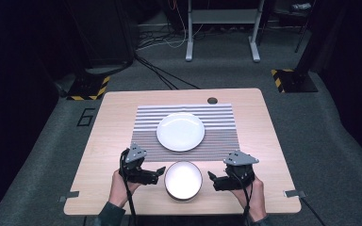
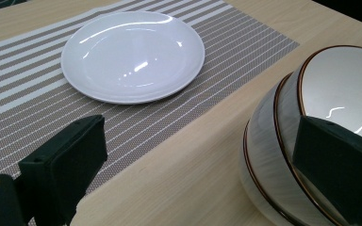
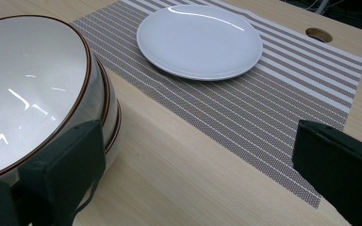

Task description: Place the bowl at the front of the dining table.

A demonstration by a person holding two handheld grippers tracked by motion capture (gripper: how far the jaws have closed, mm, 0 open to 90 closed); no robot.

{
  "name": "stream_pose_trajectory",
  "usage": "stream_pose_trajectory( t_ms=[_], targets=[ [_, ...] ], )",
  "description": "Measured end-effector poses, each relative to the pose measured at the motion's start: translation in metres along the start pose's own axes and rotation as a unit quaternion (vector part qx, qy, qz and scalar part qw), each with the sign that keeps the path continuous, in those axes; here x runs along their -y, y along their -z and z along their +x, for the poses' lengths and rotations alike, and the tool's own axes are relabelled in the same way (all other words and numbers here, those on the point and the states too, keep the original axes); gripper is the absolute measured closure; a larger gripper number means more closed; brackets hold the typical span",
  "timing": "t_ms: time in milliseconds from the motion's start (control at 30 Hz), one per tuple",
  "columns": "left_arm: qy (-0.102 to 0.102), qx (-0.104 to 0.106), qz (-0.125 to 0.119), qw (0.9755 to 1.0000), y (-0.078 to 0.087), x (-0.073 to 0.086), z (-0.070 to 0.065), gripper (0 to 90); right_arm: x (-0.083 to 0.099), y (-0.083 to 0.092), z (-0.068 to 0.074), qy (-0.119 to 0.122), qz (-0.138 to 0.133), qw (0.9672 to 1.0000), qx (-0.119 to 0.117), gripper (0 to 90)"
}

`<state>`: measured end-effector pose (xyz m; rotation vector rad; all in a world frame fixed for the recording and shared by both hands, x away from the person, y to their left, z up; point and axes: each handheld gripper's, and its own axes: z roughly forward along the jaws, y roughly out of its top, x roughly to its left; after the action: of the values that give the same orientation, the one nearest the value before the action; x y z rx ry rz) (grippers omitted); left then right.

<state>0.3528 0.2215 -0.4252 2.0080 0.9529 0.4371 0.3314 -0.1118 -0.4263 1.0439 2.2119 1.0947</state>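
The left gripper is held with jaws spread wide, nothing between them. Just to its right a stack of bowls is seen; the count is hard to make out, lower rims being partly hidden. Beyond, the right gripper is likewise parted, nothing gripped; whether either touches the stack cannot be told.
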Motion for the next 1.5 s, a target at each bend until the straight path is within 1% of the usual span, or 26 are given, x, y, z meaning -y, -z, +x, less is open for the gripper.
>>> stream_pose_trajectory(
  t_ms=[200,300,367,400,500,533,600,633,667,767,800,867,1000,1033,1067,1100,1133,1200,1233,1267,1300,1400,1433,1500],
  targets=[
    [-0.004,0.005,-0.004,1.0000,-0.002,-0.005,-0.003,3.5,-0.004,-0.002,0.004,0.008,-0.003,0.9999,-0.007,2.9],
    [-0.005,0.007,-0.005,0.9999,-0.004,-0.006,-0.005,3.7,-0.007,-0.004,0.007,0.008,-0.005,0.9999,-0.011,3.4],
    [-0.010,0.008,-0.005,0.9999,-0.004,-0.009,-0.006,3.8,-0.008,-0.005,0.009,0.015,-0.006,0.9998,-0.013,3.7],
    [-0.009,0.007,-0.005,0.9999,-0.005,-0.009,-0.007,3.8,-0.008,-0.006,0.010,0.017,-0.005,0.9997,-0.015,3.7],
    [-0.013,0.007,-0.008,0.9999,-0.006,-0.012,-0.009,3.8,-0.009,-0.008,0.013,0.019,-0.004,0.9996,-0.021,3.8],
    [-0.013,0.010,-0.009,0.9998,-0.006,-0.013,-0.010,3.8,-0.009,-0.008,0.014,0.015,-0.002,0.9996,-0.024,3.8],
    [-0.013,0.012,-0.009,0.9998,-0.009,-0.014,-0.012,3.9,-0.010,-0.010,0.016,0.017,-0.003,0.9995,-0.027,3.9],
    [-0.014,0.014,-0.008,0.9998,-0.010,-0.014,-0.013,3.9,-0.011,-0.011,0.016,0.019,-0.006,0.9995,-0.023,4.4],
    [-0.016,0.016,-0.006,0.9997,-0.012,-0.014,-0.014,3.9,-0.011,-0.011,0.016,0.021,-0.007,0.9995,-0.024,4.5],
    [-0.018,0.019,-0.003,0.9997,-0.015,-0.015,-0.016,3.9,-0.011,-0.011,0.017,0.013,-0.007,0.9996,-0.026,4.5],
    [-0.021,0.020,-0.002,0.9996,-0.015,-0.016,-0.017,3.9,-0.012,-0.011,0.018,0.014,-0.007,0.9995,-0.027,4.5],
    [-0.020,0.024,-0.005,0.9995,-0.017,-0.016,-0.018,4.0,-0.012,-0.010,0.020,0.020,-0.010,0.9995,-0.024,5.0],
    [-0.020,0.033,0.001,0.9993,-0.022,-0.014,-0.021,4.1,-0.015,-0.009,0.023,0.021,-0.013,0.9992,-0.030,5.2],
    [-0.023,0.036,0.005,0.9991,-0.023,-0.013,-0.022,4.2,-0.015,-0.010,0.025,0.018,-0.014,0.9992,-0.034,5.3],
    [-0.023,0.036,0.005,0.9991,-0.023,-0.013,-0.022,4.3,-0.015,-0.010,0.025,0.018,-0.014,0.9992,-0.034,5.3],
    [-0.024,0.036,0.007,0.9990,-0.024,-0.013,-0.023,4.4,-0.015,-0.012,0.027,0.023,-0.011,0.9988,-0.042,5.5],
    [-0.026,0.035,0.010,0.9990,-0.024,-0.012,-0.024,4.4,-0.015,-0.012,0.027,0.023,-0.011,0.9988,-0.042,5.5],
    [-0.025,0.039,0.017,0.9988,-0.026,-0.010,-0.024,4.5,-0.014,-0.016,0.031,0.022,-0.009,0.9986,-0.048,6.7],
    [-0.027,0.039,0.023,0.9986,-0.027,-0.009,-0.024,4.5,-0.012,-0.021,0.035,0.016,-0.007,0.9983,-0.056,7.5],
    [-0.027,0.039,0.023,0.9986,-0.027,-0.009,-0.024,4.6,-0.012,-0.021,0.035,0.016,-0.007,0.9983,-0.056,7.5],
    [-0.032,0.042,0.029,0.9982,-0.028,-0.007,-0.026,4.6,-0.011,-0.026,0.038,0.015,0.001,0.9979,-0.063,8.2],
    [-0.038,0.041,0.036,0.9978,-0.029,-0.004,-0.028,4.8,-0.008,-0.030,0.041,0.012,0.004,0.9978,-0.064,10.3],
    [-0.038,0.041,0.039,0.9977,-0.029,-0.001,-0.029,5.5,-0.005,-0.034,0.044,0.008,0.011,0.9975,-0.069,12.5],
    [-0.037,0.041,0.037,0.9978,-0.030,0.001,-0.029,5.8,-0.004,-0.036,0.045,0.005,0.013,0.9974,-0.070,13.7]
  ],
)
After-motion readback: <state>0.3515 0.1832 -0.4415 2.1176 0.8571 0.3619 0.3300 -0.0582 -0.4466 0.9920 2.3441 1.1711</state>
